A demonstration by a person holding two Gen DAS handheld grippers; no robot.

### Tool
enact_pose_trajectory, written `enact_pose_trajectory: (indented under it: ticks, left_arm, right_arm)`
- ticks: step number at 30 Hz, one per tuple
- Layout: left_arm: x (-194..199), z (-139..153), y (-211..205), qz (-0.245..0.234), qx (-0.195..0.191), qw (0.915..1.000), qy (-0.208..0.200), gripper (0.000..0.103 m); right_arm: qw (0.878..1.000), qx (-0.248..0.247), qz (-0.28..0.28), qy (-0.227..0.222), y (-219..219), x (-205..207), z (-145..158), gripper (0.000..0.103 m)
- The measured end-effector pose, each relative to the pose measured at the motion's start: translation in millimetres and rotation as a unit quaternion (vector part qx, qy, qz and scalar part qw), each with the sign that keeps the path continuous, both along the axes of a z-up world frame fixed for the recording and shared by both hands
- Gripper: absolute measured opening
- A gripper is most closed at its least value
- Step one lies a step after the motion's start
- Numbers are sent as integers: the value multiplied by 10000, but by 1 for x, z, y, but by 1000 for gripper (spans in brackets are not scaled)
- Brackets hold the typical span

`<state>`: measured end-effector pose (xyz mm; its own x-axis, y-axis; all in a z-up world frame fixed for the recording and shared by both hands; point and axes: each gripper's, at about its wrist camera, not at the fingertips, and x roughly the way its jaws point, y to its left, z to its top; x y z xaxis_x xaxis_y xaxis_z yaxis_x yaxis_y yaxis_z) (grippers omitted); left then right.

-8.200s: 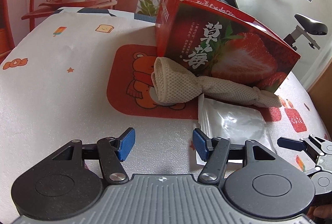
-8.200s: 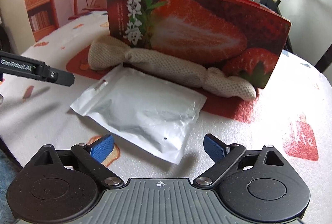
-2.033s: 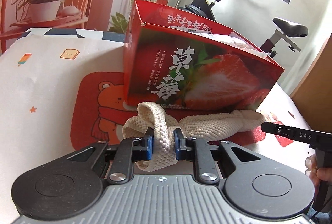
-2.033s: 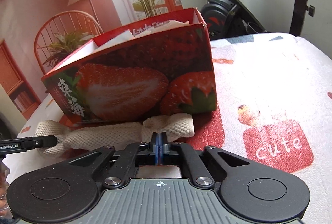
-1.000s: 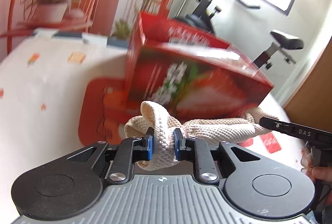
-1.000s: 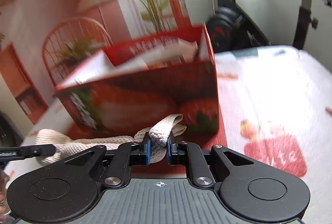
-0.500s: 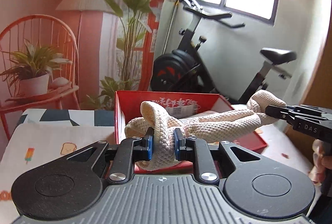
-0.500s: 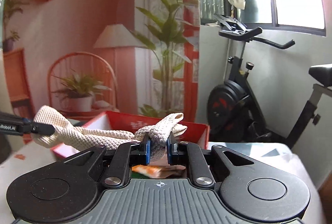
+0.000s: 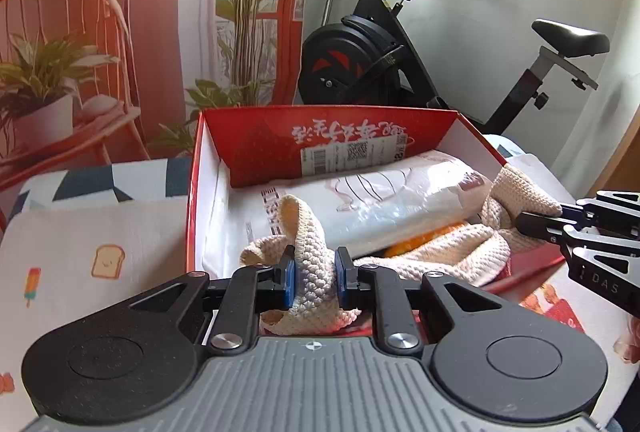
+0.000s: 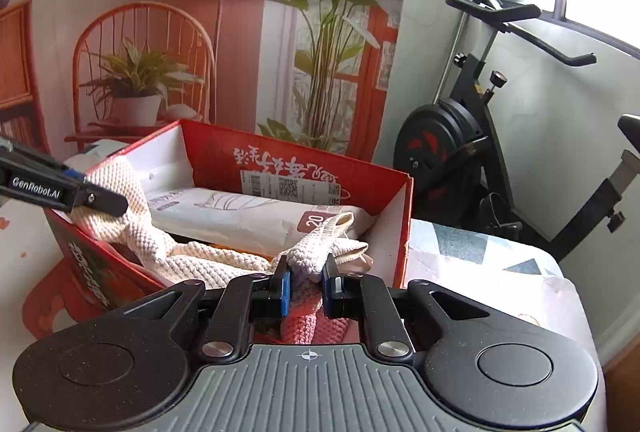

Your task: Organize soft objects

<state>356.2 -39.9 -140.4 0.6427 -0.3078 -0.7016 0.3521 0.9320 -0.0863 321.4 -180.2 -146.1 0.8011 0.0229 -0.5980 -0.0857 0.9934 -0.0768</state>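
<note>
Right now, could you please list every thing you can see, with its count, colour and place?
knitted cloth: 1, cream, sagging into the box, held at both ends
box: 1, red, open, on the table
plastic packet: 1, white, inside the box
table: 1, white printed cover, under the box
exercise bike: 1, black, behind the table
left gripper: shut on the cloth
right gripper: shut on the cloth's other end

The left gripper [image 9: 315,282] has its blue-padded fingers [image 9: 287,283] pinched narrowly together on a thick fold of knitted cloth [image 9: 316,272], pointing forward and slightly downward. The right gripper [image 10: 305,286] is likewise clamped on the cloth's other end, its fingers [image 10: 285,287] close together, level with the left one and angled toward it.
</note>
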Motion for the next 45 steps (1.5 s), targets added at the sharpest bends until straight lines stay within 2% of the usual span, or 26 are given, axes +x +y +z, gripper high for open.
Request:
enact_pose_trajectory:
  ticks: [5,12,14,16,17,19,20,22,26,28,29,33,38,45]
  left_arm:
    - [4,9,-4,-3,26,9997,-260,21]
    - [6,-8,-8,-34,167,9998,73,23]
    - [6,-4,-4,-32,94,9999,63,31]
    - [3,3,-1,-72,-49,10000,-8,59]
    - [1,7,0,-84,-120,9999,-67,65]
    - [-6,16,2,-81,-197,9996,-163,83]
    - [-10,20,3,-40,-225,9996,-172,87]
    - [-22,30,8,-50,-423,9988,-254,95]
    - [-51,48,14,-86,-343,9978,-557,100]
    - [-68,58,16,-36,-262,9970,-722,103]
    - [-76,64,17,-8,-214,9967,-788,103]
    - [-103,85,22,153,-78,9948,-1003,103]
    - [-138,112,31,272,-172,9916,-1250,103]
    - [-183,137,53,551,-342,9897,-1278,103]
  right_arm:
    - [9996,-20,-186,-207,-7,3,6,14]
    - [9999,46,-56,115,-1,7,-4,14]
    - [9998,93,-87,143,-2,6,-3,16]
    - [9998,58,-93,139,-2,3,0,26]
    - [9998,42,-124,114,-2,2,2,27]
    - [9996,106,-246,19,-5,-3,6,33]
    - [9993,149,-340,-23,-7,-6,9,37]
    - [9982,288,-515,-115,-10,-14,17,57]
    - [9952,563,-715,-348,-12,-35,32,78]
    - [9932,621,-877,-438,-10,-46,41,100]
    - [9922,661,-919,-516,-9,-53,47,103]
    - [9905,797,-898,-665,0,-79,69,103]
    - [9901,834,-810,-787,18,-113,96,103]
    - [9891,590,-627,-1199,49,-169,139,103]
